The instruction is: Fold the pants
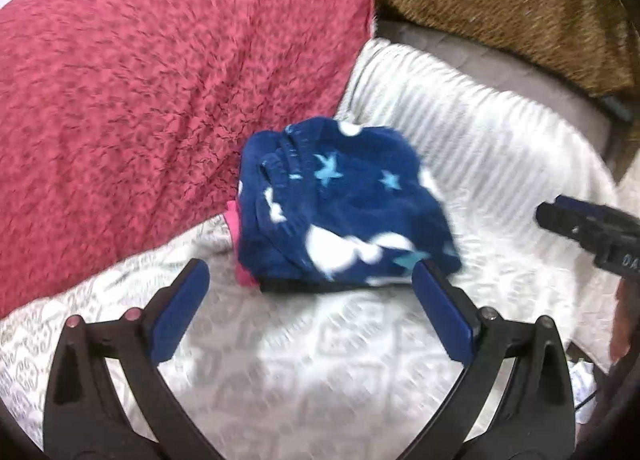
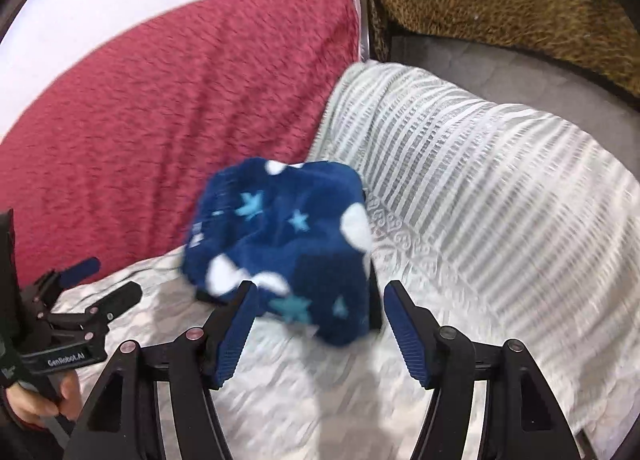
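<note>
Navy fleece pants (image 1: 344, 212) with white clouds and light-blue stars lie folded in a compact bundle on a white patterned bedspread (image 1: 320, 360); a pink edge shows at their left side. They also show in the right wrist view (image 2: 288, 248). My left gripper (image 1: 312, 276) is open and empty, its fingers just short of the bundle's near edge. My right gripper (image 2: 320, 296) is open and empty, its fingers on either side of the bundle's near edge. The left gripper also shows in the right wrist view (image 2: 108, 280). The right gripper shows at the far right of the left wrist view (image 1: 560, 212).
A red textured blanket (image 1: 160, 100) covers the bed to the left and behind. A white striped pillow (image 2: 480, 172) lies right of the pants. A brown furry throw (image 2: 500, 0) hangs at the back right over a grey surface.
</note>
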`<state>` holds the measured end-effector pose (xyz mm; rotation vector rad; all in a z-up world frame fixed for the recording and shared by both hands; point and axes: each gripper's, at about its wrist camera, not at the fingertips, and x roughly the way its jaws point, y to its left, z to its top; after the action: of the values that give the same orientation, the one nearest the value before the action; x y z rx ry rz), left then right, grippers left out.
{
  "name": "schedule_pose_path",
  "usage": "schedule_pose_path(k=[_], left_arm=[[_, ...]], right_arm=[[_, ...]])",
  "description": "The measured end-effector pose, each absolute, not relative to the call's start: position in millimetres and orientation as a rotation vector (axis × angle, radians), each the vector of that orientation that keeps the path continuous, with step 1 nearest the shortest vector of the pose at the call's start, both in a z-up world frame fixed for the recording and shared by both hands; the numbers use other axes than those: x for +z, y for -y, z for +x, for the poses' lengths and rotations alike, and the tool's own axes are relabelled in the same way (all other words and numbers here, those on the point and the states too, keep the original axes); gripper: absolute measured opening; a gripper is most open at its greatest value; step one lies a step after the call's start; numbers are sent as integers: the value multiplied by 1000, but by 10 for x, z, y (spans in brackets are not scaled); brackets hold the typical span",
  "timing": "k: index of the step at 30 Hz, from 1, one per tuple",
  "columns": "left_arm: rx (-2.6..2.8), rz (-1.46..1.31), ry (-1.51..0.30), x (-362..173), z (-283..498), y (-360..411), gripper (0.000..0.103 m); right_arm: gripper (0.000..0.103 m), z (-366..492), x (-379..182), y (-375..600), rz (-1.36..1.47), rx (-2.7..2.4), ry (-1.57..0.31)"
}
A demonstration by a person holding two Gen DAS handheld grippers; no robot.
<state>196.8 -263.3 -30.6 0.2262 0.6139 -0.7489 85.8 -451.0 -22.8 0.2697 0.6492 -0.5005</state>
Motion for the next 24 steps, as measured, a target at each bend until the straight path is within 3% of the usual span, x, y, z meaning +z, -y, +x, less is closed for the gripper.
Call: schedule_pose_path(k=[5, 10, 24], left_arm=[[-760, 260, -557, -135, 1563, 2292, 101], [-697, 316, -521, -1, 1090, 2021, 101], [-626, 312, -490, -29, 315, 1586, 101]], right_arm=[[69, 440, -6, 3931, 190, -525, -639], [77, 67, 144, 3397, 158, -547, -605], [79, -547, -70, 2656, 211, -558, -634]])
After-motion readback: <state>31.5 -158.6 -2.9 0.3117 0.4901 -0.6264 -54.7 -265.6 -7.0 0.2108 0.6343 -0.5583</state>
